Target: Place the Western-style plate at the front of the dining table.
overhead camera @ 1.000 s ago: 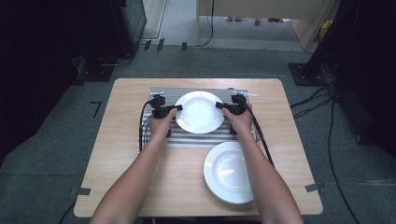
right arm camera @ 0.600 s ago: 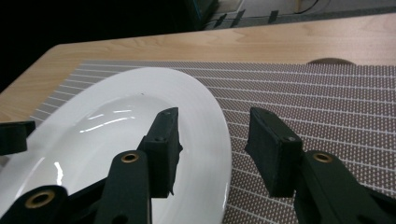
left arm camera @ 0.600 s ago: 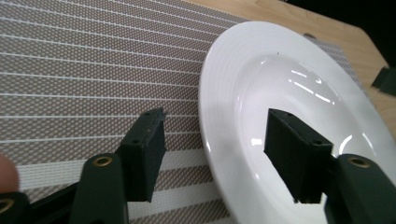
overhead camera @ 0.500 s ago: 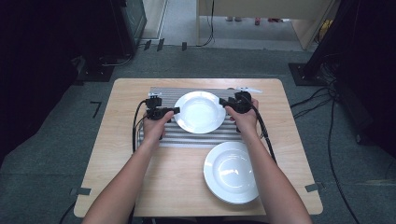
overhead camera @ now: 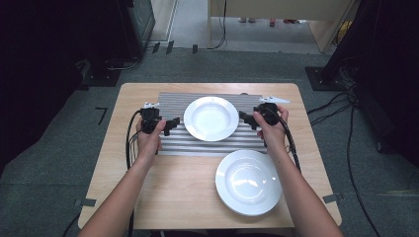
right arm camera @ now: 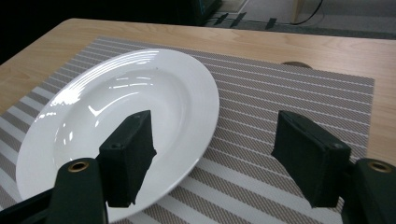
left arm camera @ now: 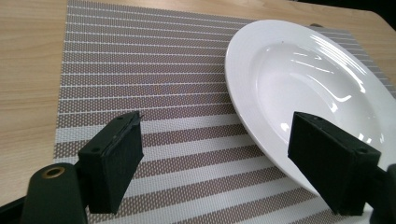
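A white deep plate (overhead camera: 211,117) lies flat on a grey striped placemat (overhead camera: 173,143) at the back of the wooden table (overhead camera: 163,197). My left gripper (overhead camera: 171,125) hovers just left of the plate's rim and my right gripper (overhead camera: 245,118) just right of it, both facing inward. The jaws of both have just been opening and stand apart, with no pad touching the plate. In the left gripper view the plate (left arm camera: 317,79) lies ahead at the right of my left gripper (left arm camera: 219,161). In the right gripper view the plate (right arm camera: 126,107) lies ahead at the left of my right gripper (right arm camera: 219,156).
A second white plate (overhead camera: 248,181) rests on bare wood at the front right, close under the right forearm. A small round hole (right arm camera: 295,64) sits in the table behind the placemat (right arm camera: 289,93). Black cables trail from both grippers along the arms.
Both grippers were closed on opposite edges of the plate. They have let go, opened and drawn outward and upward from it. The plate stays on the placemat.
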Motion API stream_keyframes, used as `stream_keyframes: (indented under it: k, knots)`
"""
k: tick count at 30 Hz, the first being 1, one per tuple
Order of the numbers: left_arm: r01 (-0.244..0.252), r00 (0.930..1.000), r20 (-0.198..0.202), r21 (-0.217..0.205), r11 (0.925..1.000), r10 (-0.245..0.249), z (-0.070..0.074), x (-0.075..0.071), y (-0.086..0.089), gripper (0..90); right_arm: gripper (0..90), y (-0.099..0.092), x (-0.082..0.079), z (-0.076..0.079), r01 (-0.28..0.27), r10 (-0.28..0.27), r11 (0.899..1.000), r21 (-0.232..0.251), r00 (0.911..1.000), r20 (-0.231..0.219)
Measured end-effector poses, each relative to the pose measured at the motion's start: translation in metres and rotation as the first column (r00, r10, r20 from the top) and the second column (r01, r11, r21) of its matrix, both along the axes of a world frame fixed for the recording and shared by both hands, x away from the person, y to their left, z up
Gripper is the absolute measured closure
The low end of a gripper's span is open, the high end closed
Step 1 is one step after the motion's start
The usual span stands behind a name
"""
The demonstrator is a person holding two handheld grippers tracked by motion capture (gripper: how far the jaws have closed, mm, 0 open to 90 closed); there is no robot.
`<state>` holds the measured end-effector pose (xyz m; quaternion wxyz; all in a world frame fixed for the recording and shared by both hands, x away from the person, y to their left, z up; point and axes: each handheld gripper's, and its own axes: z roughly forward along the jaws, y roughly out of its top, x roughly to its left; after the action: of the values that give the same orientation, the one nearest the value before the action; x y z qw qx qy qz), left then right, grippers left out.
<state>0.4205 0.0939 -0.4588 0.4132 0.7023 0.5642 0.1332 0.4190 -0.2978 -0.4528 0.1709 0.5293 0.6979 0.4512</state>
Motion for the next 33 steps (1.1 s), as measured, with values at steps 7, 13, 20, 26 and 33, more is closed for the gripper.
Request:
stream_keyframes:
  k: [7, 13, 20, 26, 33]
  knots:
    - [0.021, 0.9994, 0.025, 0.022, 0.9995, -0.022, 0.003, -0.022, 0.009, 17.7, 28.4, -0.014, -0.020, 0.002, -0.011, 0.011, 1.000, -0.016, 0.9999, 0.002]
    - [0.021, 0.9987, 0.046, 0.008, 0.9997, -0.022, 0.005, -0.040, 0.019, 17.7, 28.0, -0.026, -0.039, 0.004, -0.015, 0.015, 1.000, -0.021, 0.9998, 0.014]
    - [0.008, 0.9987, 0.050, 0.004, 1.0000, -0.008, 0.001, -0.063, 0.038, 17.7, 27.4, -0.042, -0.065, 0.003, -0.011, 0.011, 1.000, -0.024, 0.9996, 0.024]
    - [-0.017, 0.9971, 0.073, -0.036, 0.9992, 0.020, 0.000, -0.087, 0.057, 17.7, 25.9, -0.059, -0.092, -0.001, 0.000, 0.001, 1.000, -0.030, 0.9993, 0.037]
    - [-0.058, 0.9953, 0.074, -0.063, 0.9963, 0.063, -0.007, -0.112, 0.080, 17.7, 25.4, -0.083, -0.123, -0.010, 0.019, -0.019, 1.000, -0.009, 0.9994, 0.030]
